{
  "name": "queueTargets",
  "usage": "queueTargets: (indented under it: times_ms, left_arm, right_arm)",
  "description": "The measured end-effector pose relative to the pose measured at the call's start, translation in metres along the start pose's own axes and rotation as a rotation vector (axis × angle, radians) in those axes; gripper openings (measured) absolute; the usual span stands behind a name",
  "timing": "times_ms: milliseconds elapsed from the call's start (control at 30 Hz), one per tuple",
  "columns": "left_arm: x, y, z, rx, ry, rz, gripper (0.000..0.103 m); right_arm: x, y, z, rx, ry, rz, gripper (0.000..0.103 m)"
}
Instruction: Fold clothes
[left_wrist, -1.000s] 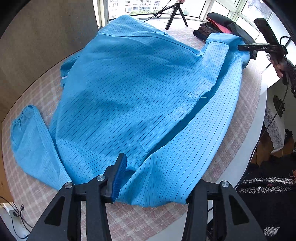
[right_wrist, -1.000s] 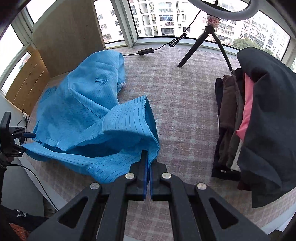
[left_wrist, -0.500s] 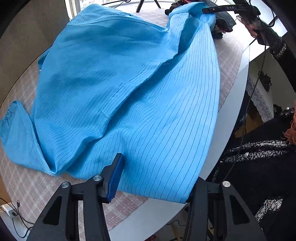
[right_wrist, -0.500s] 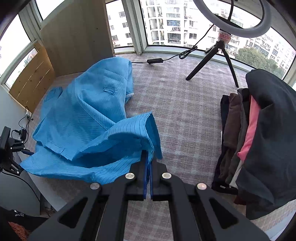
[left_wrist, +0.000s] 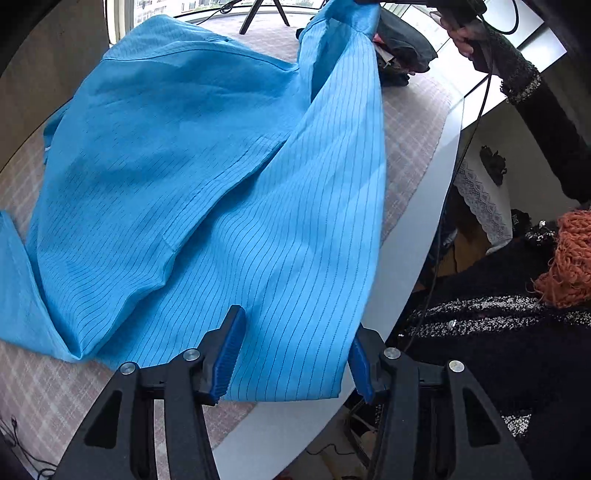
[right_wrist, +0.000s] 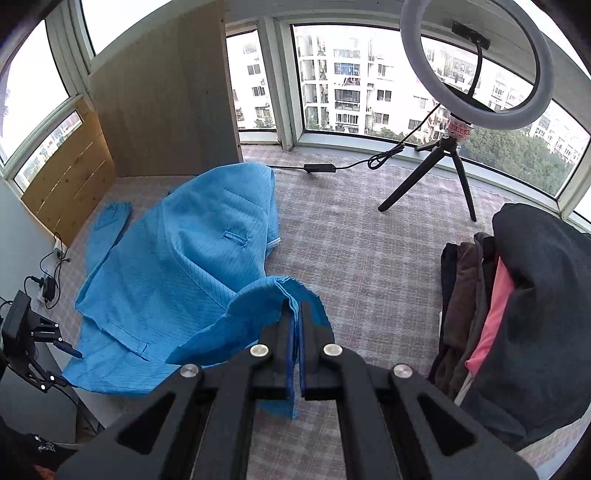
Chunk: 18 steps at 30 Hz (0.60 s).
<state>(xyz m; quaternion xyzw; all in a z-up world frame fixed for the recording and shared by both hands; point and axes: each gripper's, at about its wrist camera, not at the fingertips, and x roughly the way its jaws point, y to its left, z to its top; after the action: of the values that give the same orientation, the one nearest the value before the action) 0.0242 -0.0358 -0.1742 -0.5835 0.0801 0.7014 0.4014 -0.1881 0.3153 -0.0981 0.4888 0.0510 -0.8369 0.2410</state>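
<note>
A light blue pinstriped coat (left_wrist: 192, 155) lies spread on the checked tablecloth (right_wrist: 369, 240). My left gripper (left_wrist: 295, 325) is at its near hem, which hangs a little past the table's rim. The jaws are opening and stand wide, with the hem between them and no pad pressing on it. My right gripper (right_wrist: 297, 306) is shut on the coat's (right_wrist: 177, 266) far front edge and holds that corner up off the table, so a long strip of cloth rises toward it. In the right wrist view the left gripper (right_wrist: 66, 362) straddles the hem at the far left.
A pile of dark clothes with one pink piece (right_wrist: 517, 295) sits on the table's right side. A ring light on a tripod (right_wrist: 476, 66) stands by the windows. The white table rim (left_wrist: 424, 229) is close, with a person in black knit (left_wrist: 517, 350) beyond it.
The right gripper has risen and drawn the coat's corner up, pulling the front edge taut. The left gripper has swung toward the table's rim, and the hem now hangs over it.
</note>
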Motion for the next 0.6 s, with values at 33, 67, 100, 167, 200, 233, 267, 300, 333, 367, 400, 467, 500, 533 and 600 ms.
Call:
queueTargets:
  times_ms: [33, 67, 100, 167, 200, 233, 267, 300, 333, 367, 400, 467, 500, 533, 600]
  left_arm:
    - [-0.004, -0.005, 0.007, 0.008, -0.027, -0.042, 0.05]
    - [-0.01, -0.009, 0.011, 0.027, -0.057, -0.069, 0.05]
    - [-0.019, -0.011, 0.014, 0.043, -0.089, -0.068, 0.05]
    - [-0.034, -0.005, 0.011, 0.05, -0.123, -0.022, 0.052]
    - [-0.038, 0.002, 0.006, 0.047, -0.125, 0.039, 0.052]
    - [-0.037, 0.013, 0.001, 0.045, -0.11, 0.121, 0.052]
    - [-0.033, 0.026, -0.005, 0.044, -0.082, 0.213, 0.052]
    - [-0.027, 0.04, -0.011, 0.043, -0.044, 0.302, 0.052]
    - [-0.02, 0.054, -0.02, 0.039, 0.004, 0.367, 0.052]
    - [-0.012, 0.068, -0.027, 0.028, 0.047, 0.402, 0.05]
    - [-0.004, 0.078, -0.03, 0.021, 0.076, 0.425, 0.05]
    - [0.008, 0.084, -0.031, 0.062, 0.094, 0.475, 0.049]
    - [0.012, 0.083, -0.029, 0.1, 0.084, 0.497, 0.049]
    - [0.016, 0.081, -0.028, 0.13, 0.071, 0.516, 0.049]
    - [0.025, 0.083, -0.025, 0.154, 0.069, 0.51, 0.048]
  right_arm:
    - [0.002, 0.001, 0.004, 0.01, 0.0, 0.003, 0.002]
    - [0.003, 0.001, 0.008, 0.02, 0.001, 0.006, 0.002]
    - [0.006, 0.002, 0.01, 0.021, 0.007, -0.003, 0.002]
    - [0.008, 0.004, 0.012, 0.014, 0.017, -0.023, 0.002]
    - [0.009, 0.005, 0.013, 0.016, 0.02, -0.023, 0.002]
    - [0.008, 0.007, 0.012, 0.019, 0.021, -0.017, 0.002]
    - [0.008, 0.008, 0.011, 0.02, 0.021, -0.014, 0.002]
    - [0.008, 0.01, 0.011, 0.02, 0.022, -0.012, 0.002]
    - [0.008, 0.012, 0.01, 0.02, 0.024, -0.01, 0.002]
    - [0.009, 0.013, 0.01, 0.021, 0.029, -0.006, 0.002]
    - [0.01, 0.015, 0.01, 0.023, 0.032, -0.004, 0.002]
    - [0.012, 0.019, 0.01, 0.024, 0.039, -0.003, 0.002]
    - [0.012, 0.022, 0.01, 0.022, 0.041, -0.002, 0.002]
    - [0.012, 0.024, 0.011, 0.02, 0.043, -0.004, 0.002]
    - [0.012, 0.028, 0.011, 0.016, 0.047, -0.008, 0.002]
